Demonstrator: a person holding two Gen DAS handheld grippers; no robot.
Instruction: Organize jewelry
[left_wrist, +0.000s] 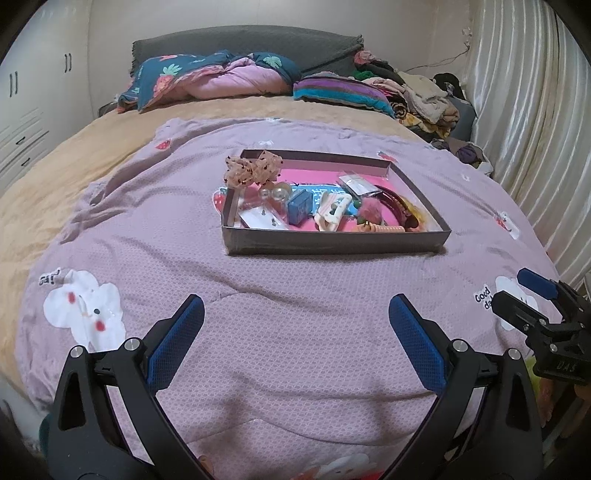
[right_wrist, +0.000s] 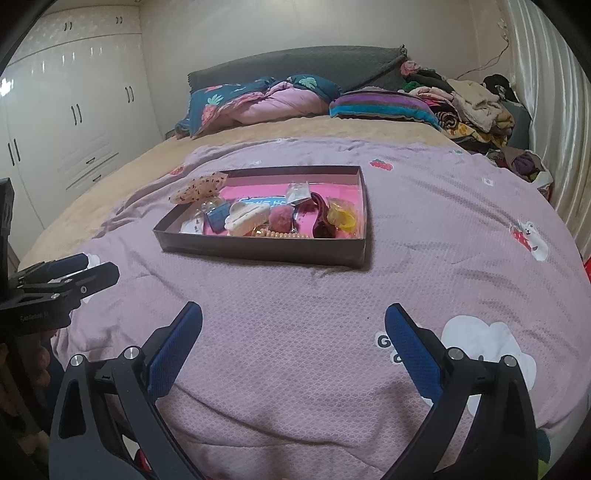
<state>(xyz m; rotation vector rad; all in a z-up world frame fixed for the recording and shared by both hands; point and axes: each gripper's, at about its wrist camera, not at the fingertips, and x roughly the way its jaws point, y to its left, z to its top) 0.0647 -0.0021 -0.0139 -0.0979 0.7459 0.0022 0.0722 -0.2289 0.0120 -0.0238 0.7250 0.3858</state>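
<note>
A shallow dark box with a pink floor lies on the purple quilt, holding mixed jewelry and hair things. A peach dotted bow hangs over its far left corner. Inside lie a small blue box, a cream hair claw, a pink pom-pom, a bead string, a dark headband and a yellow piece. My left gripper and right gripper hover open and empty, well short of the box.
Folded quilts and a striped blanket lie at the headboard. A clothes pile fills the far right corner beside curtains. White wardrobes stand at the left. A tan blanket covers the bed's left side.
</note>
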